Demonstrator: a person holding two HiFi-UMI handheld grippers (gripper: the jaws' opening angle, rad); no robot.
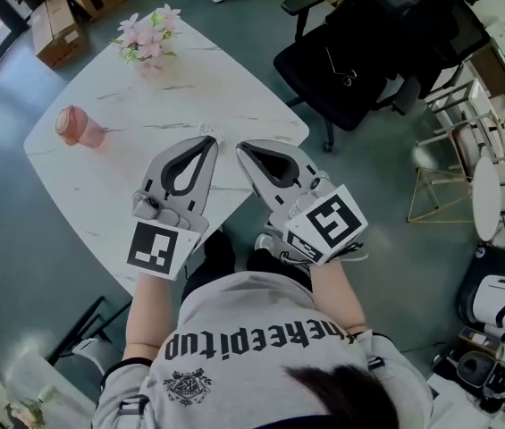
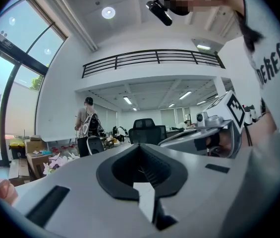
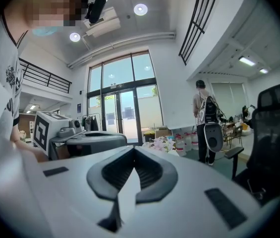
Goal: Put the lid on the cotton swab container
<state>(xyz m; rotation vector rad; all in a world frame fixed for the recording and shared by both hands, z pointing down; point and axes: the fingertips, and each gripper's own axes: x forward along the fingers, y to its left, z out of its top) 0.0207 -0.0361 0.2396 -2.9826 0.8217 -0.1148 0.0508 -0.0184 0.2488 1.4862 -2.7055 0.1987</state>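
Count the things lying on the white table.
3: a pink container near the left edge, flowers at the far end, a small clear thing by the left gripper. It and the right gripper may hide more.

The person wore a light grey short-sleeved T-shirt (image 1: 261, 324) printed with black block lettering and a small black crest (both upside down in the head view). The left gripper (image 1: 207, 141) and right gripper (image 1: 241, 147) had pale grey tapering jaws lined with black ribbed pads. Each carried a white cube with black square markers.
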